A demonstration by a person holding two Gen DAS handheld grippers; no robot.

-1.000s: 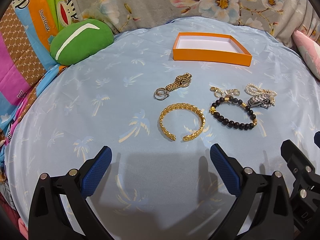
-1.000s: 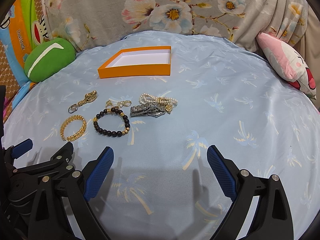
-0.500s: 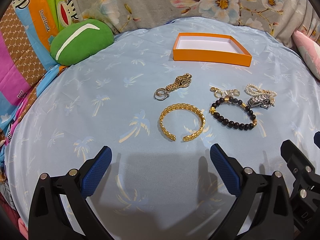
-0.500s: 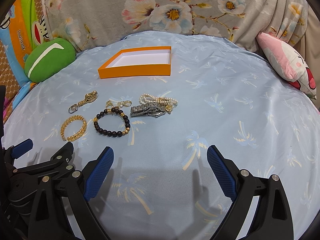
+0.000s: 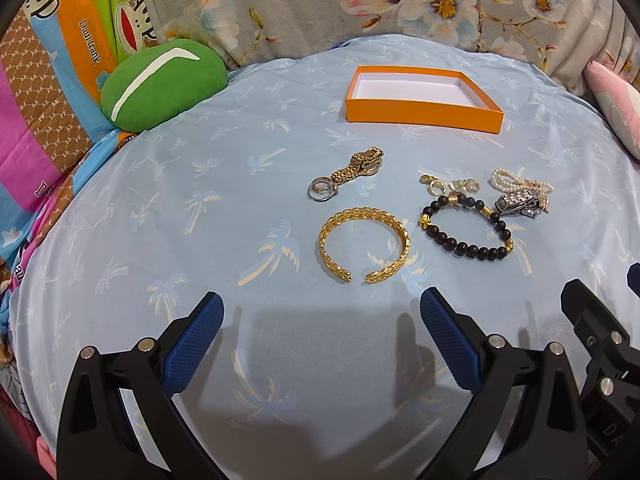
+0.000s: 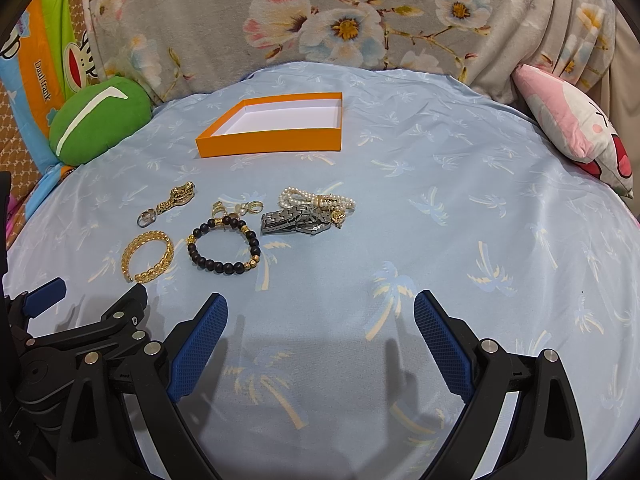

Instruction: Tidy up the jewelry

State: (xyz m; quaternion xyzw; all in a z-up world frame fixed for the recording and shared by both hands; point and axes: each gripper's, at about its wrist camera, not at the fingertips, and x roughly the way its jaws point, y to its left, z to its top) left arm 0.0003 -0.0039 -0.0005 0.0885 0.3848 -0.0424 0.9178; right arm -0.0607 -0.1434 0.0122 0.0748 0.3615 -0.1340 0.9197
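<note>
An empty orange box [image 5: 420,110] [image 6: 272,145] with a white inside sits at the far side of the blue cloth. In front of it lie a gold watch [image 5: 360,166] [image 6: 176,197] with a silver ring [image 5: 321,191], a gold cuff bracelet [image 5: 362,245] [image 6: 147,255], a dark bead bracelet [image 5: 466,228] [image 6: 223,246], small gold earrings [image 5: 448,186] [image 6: 238,208], a pearl strand [image 5: 516,180] [image 6: 316,199] and a silver watch [image 5: 518,205] [image 6: 296,221]. My left gripper [image 5: 320,312] is open, just short of the cuff. My right gripper [image 6: 320,312] is open over bare cloth.
A green cushion [image 5: 160,82] [image 6: 96,122] lies at the back left, a pink plush pillow [image 6: 576,128] at the right edge. Floral fabric [image 6: 340,20] rises behind the box. Bare blue cloth [image 6: 460,220] stretches right of the jewelry.
</note>
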